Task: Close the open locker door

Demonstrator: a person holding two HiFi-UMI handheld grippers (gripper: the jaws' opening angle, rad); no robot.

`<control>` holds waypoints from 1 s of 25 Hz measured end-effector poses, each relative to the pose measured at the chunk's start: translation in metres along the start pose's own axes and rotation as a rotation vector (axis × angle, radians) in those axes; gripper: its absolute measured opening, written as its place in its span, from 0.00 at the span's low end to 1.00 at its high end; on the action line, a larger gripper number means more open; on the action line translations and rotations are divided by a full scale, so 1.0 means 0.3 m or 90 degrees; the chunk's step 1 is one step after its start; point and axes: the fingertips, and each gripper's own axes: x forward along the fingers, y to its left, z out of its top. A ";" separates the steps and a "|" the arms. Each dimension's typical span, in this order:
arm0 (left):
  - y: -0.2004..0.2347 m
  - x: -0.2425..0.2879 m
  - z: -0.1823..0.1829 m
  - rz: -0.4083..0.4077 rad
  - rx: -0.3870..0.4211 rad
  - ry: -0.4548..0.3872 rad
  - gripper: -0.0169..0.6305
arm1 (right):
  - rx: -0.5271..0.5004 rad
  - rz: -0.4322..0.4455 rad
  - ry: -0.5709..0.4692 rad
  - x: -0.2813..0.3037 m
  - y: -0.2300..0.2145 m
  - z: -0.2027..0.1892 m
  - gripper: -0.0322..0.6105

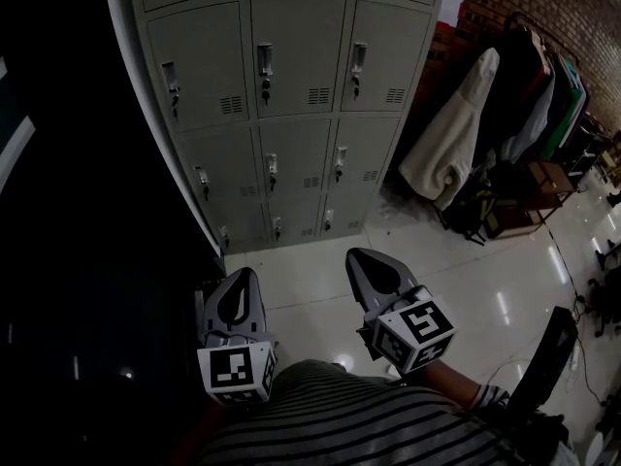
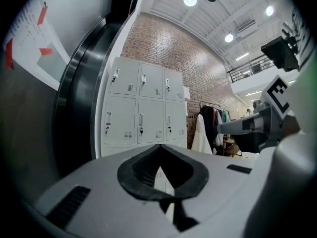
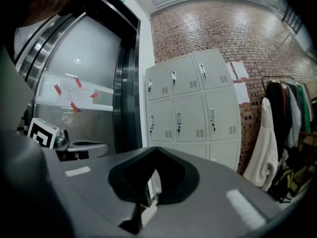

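A grey bank of lockers (image 1: pixel 291 95) stands ahead against the wall, three columns wide; it also shows in the left gripper view (image 2: pixel 141 103) and the right gripper view (image 3: pixel 190 103). Every door that I can see lies flush with its frame. My left gripper (image 1: pixel 243 276) hangs low over the floor, short of the lockers, its jaws shut on nothing (image 2: pixel 159 146). My right gripper (image 1: pixel 361 256) is beside it, a little further forward, also shut and empty (image 3: pixel 157 148). Neither touches the lockers.
A dark metal lift door frame (image 1: pixel 97 183) runs along the left of the lockers. To the right, a clothes rack (image 1: pixel 529 85) holds a white coat (image 1: pixel 451 134) and other garments, with bags (image 1: pixel 475 212) below. A dark object (image 1: pixel 543 367) stands at the lower right.
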 end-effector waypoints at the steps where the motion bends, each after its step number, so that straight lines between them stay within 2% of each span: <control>1: -0.004 0.002 0.001 0.001 -0.001 0.000 0.03 | 0.000 0.002 0.000 -0.001 -0.004 0.001 0.05; 25: -0.117 0.135 0.020 -0.011 0.021 -0.001 0.03 | -0.005 0.039 0.015 0.055 -0.121 0.002 0.05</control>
